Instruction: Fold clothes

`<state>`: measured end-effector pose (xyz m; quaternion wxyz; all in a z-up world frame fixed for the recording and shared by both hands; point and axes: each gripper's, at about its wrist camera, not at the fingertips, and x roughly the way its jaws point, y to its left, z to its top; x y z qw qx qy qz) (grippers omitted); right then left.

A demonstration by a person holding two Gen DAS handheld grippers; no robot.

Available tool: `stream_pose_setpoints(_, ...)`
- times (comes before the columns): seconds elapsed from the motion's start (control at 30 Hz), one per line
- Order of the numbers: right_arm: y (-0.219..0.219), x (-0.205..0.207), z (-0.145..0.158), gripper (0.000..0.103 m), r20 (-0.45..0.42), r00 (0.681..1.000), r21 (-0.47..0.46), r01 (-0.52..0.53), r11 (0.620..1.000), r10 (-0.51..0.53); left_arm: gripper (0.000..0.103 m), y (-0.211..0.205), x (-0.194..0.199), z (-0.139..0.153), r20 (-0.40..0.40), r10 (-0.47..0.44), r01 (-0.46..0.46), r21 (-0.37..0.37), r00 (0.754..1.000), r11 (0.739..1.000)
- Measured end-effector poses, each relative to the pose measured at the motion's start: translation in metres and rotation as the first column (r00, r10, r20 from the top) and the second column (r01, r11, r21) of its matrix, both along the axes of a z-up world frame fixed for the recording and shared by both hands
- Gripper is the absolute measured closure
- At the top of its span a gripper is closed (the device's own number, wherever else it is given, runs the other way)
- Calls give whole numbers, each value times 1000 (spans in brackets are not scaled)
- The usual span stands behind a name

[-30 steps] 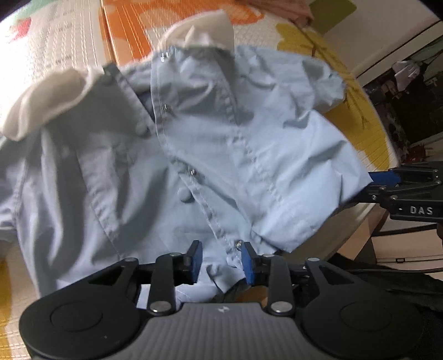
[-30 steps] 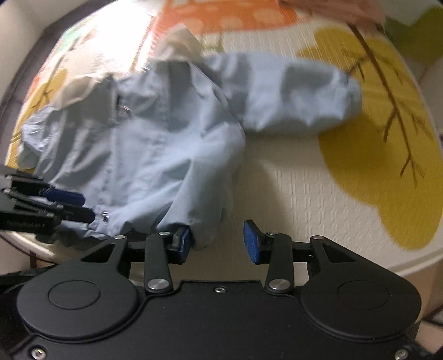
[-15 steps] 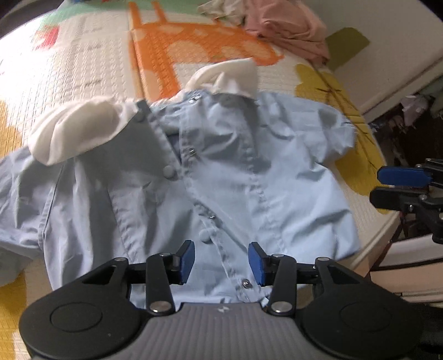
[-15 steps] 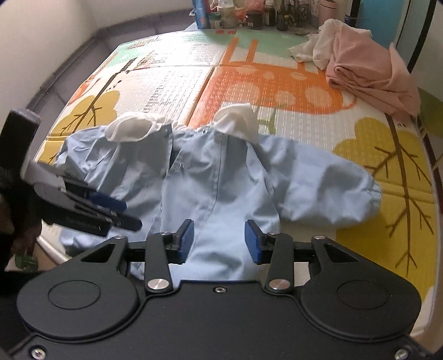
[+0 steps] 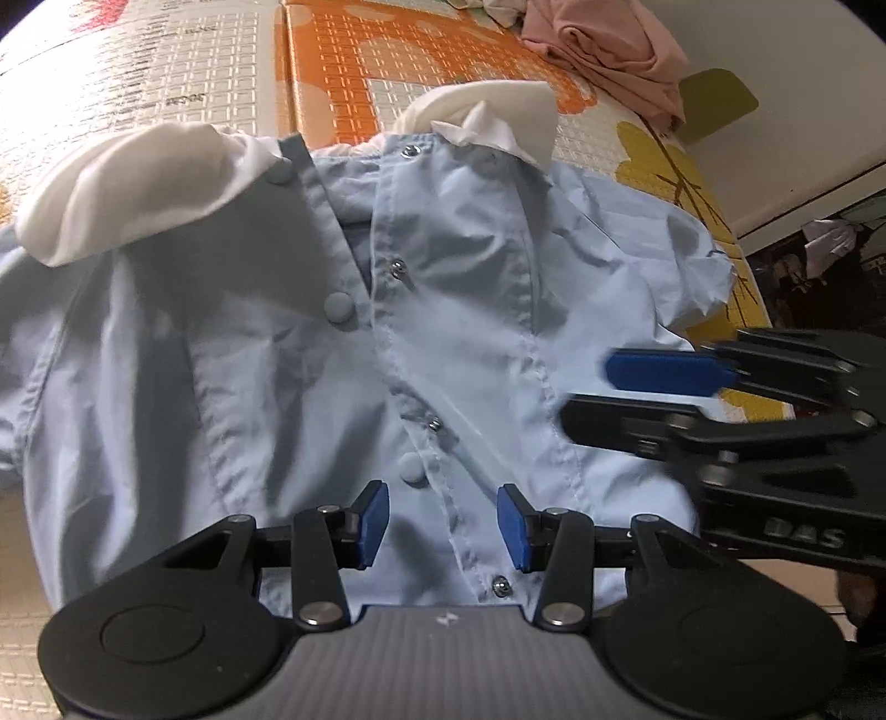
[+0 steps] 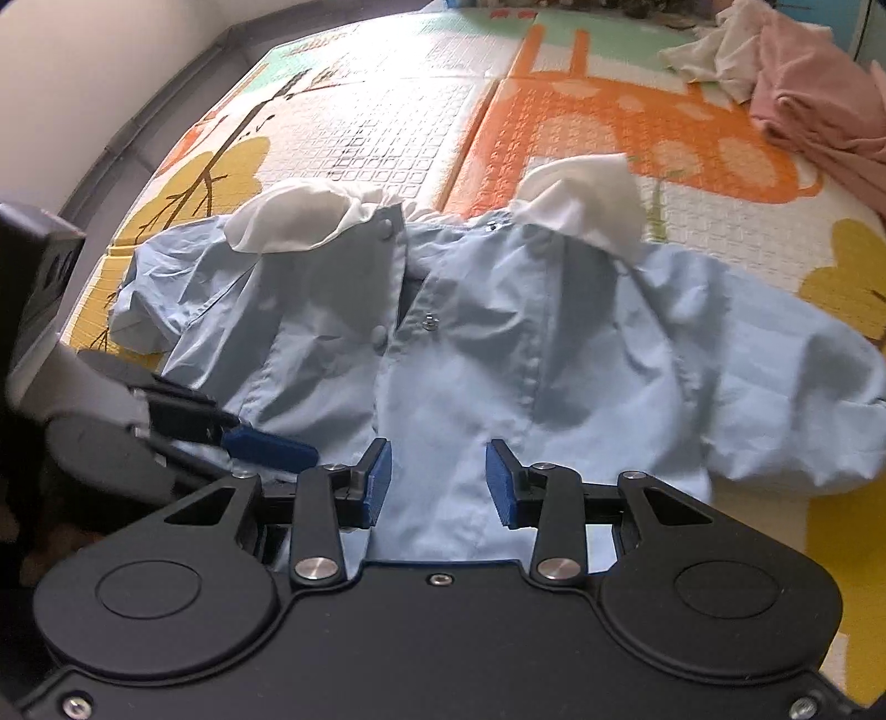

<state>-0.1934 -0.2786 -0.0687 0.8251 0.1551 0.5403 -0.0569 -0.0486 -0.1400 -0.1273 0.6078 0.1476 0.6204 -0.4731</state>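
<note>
A light blue shirt [image 5: 470,332] [image 6: 470,360] with a white collar [image 5: 127,188] [image 6: 293,221] lies front up and spread out on the patterned play mat [image 5: 166,66]. Its button placket runs down the middle, partly undone. My left gripper [image 5: 443,523] [image 6: 243,437] hovers open over the lower placket near the hem, with cloth below its pads but not pinched. Above the hem of the other front panel, my right gripper [image 6: 437,482] [image 5: 626,399] also stands open. The two grippers are close together, side by side.
A heap of pink and white clothes [image 5: 603,50] [image 6: 814,99] lies at the far side of the mat [image 6: 360,111]. The mat's near edge runs just under the shirt's hem. A grey border and wall [image 6: 138,127] line the left side.
The shirt's lifted hem has been let go and now lies flat. My left jaws have widened. The right gripper has swung in from the shirt's side to over its lower front.
</note>
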Motion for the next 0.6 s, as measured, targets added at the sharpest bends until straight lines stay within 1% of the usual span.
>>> stream_pose_setpoints(0.1, 3, 10, -11, 68, -8, 1000, 9, -22, 1000, 22, 56, 1, -2, -4, -31, -4, 3, -7, 1000, 1000)
stream_pose_setpoints(0.23, 5, 17, -19, 68, -21, 999, 37, -44, 998, 45, 56, 1, -9, -3, -20, -47, 47, -3, 999, 999)
stream_pose_setpoints(0.43, 9, 21, -20, 68, -17, 998, 85, -66, 994, 67, 54, 14, -17, 5, 35, -133, 132, 20, 991, 991)
stream_pose_setpoints(0.5, 11, 22, -21, 68, -18, 997, 94, -73, 993, 75, 50, 18, -20, 8, 48, -178, 177, 23, 983, 984)
stream_pose_setpoints(0.6, 15, 21, -21, 68, -16, 996, 116, -87, 989, 89, 44, 25, -28, 15, 98, -250, 247, 36, 963, 968)
